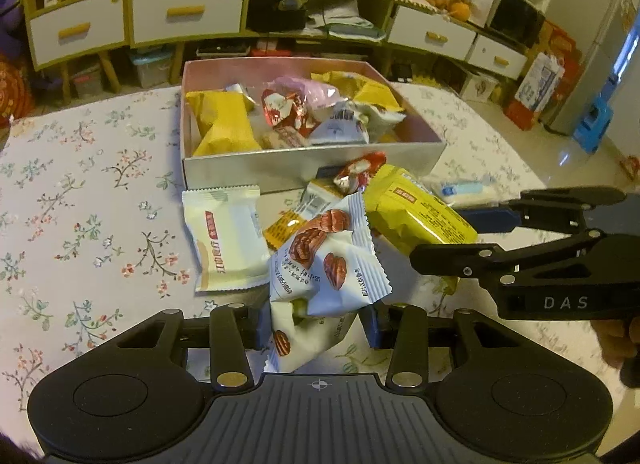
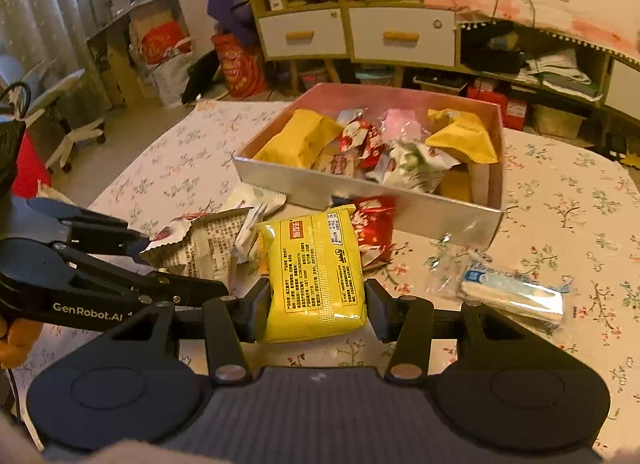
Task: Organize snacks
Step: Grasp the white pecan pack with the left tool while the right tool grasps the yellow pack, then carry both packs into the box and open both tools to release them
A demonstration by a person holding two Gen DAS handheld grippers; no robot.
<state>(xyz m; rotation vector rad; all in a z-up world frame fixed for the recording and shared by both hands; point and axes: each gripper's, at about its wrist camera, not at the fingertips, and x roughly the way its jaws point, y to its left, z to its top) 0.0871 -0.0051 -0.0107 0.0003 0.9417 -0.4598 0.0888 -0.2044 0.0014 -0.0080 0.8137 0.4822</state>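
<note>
A silver box (image 1: 312, 172) (image 2: 304, 184) on the floral tablecloth holds several snack packets. My left gripper (image 1: 316, 324) (image 2: 180, 264) is shut on a white pecan packet (image 1: 328, 264) (image 2: 200, 240), which hangs a little above the table. At its right, my right gripper (image 2: 316, 310) (image 1: 444, 238) is shut on a yellow snack packet (image 2: 316, 264) (image 1: 420, 216), both pads pressing its sides. Just in front of the box lie a white packet (image 1: 226, 240), a small red packet (image 1: 360, 172) (image 2: 374, 220) and an orange one (image 1: 280, 230).
A clear-wrapped blue and white bar (image 2: 512, 292) (image 1: 464, 188) lies on the cloth to the right. The table's far edge runs behind the box, with yellow and white drawer cabinets (image 1: 184, 12) beyond. Bare floral cloth (image 1: 80, 204) spreads to the left.
</note>
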